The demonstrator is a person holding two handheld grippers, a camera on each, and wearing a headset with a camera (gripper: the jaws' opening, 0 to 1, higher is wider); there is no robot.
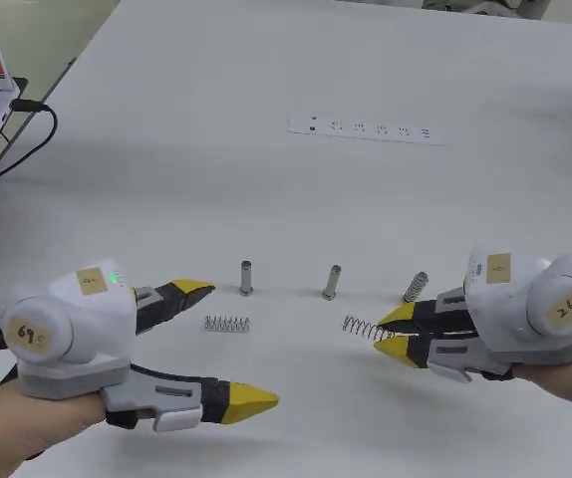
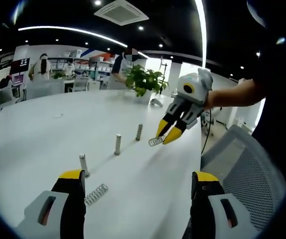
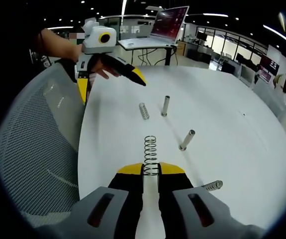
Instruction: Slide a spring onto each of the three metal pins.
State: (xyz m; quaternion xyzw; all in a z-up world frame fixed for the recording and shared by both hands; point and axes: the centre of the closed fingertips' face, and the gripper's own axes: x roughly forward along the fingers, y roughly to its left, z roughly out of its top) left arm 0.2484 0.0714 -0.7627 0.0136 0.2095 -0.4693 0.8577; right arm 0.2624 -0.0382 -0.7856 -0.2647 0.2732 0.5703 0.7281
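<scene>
In the head view, the left gripper [image 1: 244, 345] was wide open beside a loose spring [image 1: 226, 324] on the table [image 1: 266, 199]. The right gripper [image 1: 384, 334] held a second spring [image 1: 364, 327] near the third pin [image 1: 416, 287], which already wore a spring. In the left gripper view, the nearest pin [image 2: 84, 164] and the middle pin [image 2: 117, 144] stood bare. In the right gripper view, the jaws pinched the second spring by one end.

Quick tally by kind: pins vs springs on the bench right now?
Bare pins: 2 (left pin, middle pin)
Springs: 3 (loose spring on the table, held spring in the right gripper, upright spring at the third spot)
Total: 5
</scene>
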